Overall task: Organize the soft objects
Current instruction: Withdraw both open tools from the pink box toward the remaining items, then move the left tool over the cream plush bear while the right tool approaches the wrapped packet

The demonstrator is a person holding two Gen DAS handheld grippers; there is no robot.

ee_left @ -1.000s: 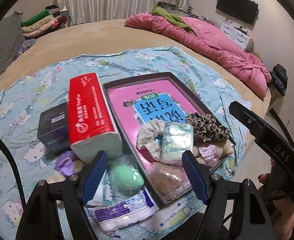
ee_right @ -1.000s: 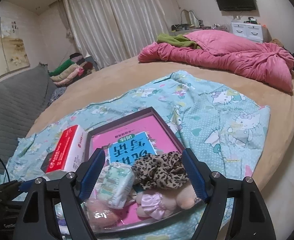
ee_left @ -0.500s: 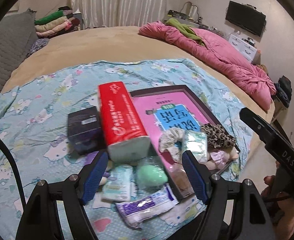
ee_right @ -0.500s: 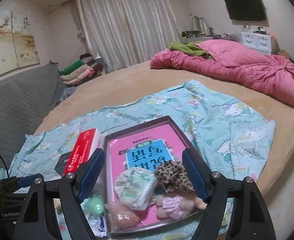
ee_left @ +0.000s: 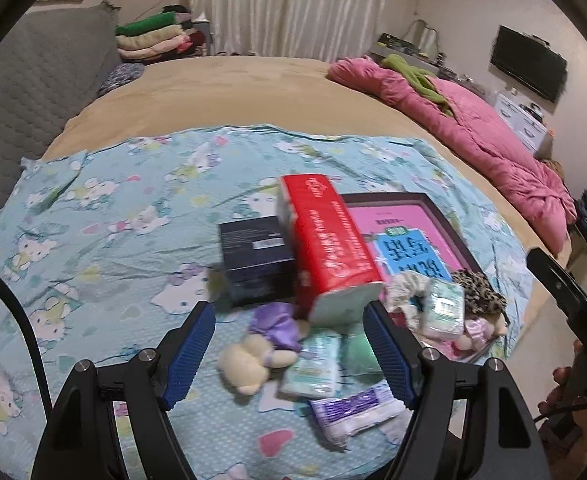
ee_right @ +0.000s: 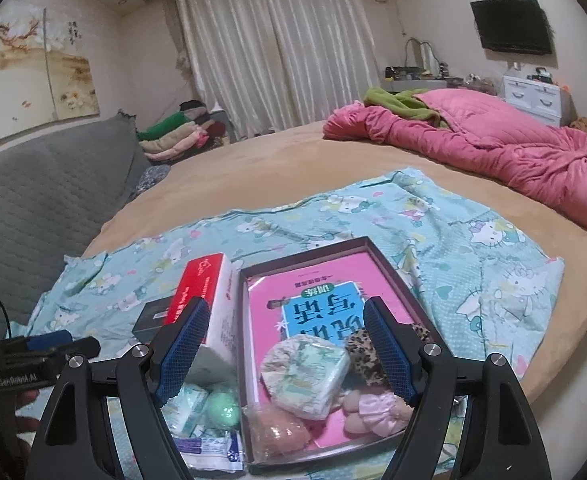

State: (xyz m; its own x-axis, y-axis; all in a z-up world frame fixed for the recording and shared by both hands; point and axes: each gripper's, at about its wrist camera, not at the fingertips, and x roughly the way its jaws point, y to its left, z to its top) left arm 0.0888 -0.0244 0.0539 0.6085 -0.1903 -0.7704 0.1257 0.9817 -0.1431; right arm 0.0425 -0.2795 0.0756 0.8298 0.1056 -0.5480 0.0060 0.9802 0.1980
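A dark tray (ee_right: pixel 389 264) with a pink book lining holds a tissue pack (ee_right: pixel 305 376), a leopard scrunchie (ee_right: pixel 363 350), a pink scrunchie (ee_right: pixel 373 410) and a peach pouch (ee_right: pixel 277 432). Left of it on the sheet lie a cream plush toy (ee_left: pixel 249 362), a purple scrunchie (ee_left: pixel 275 322), a small tissue pack (ee_left: pixel 313 368), a green sponge (ee_left: pixel 359 354) and a purple wipes pack (ee_left: pixel 355 410). My left gripper (ee_left: pixel 291 352) is open and empty above these loose items. My right gripper (ee_right: pixel 285 350) is open and empty above the tray's near end.
A red tissue box (ee_left: pixel 327 242) and a dark box (ee_left: pixel 257 260) stand beside the tray (ee_left: pixel 449 232). A Hello Kitty sheet (ee_left: pixel 113 240) covers the round bed. A pink quilt (ee_right: pixel 493 148) lies at the far right. Folded clothes (ee_right: pixel 177 136) lie at the back.
Both grippers have pulled back and risen, so more of the bed shows. The left view has swung left, bringing the plush toy and purple scrunchie between its fingers. Both stay open.
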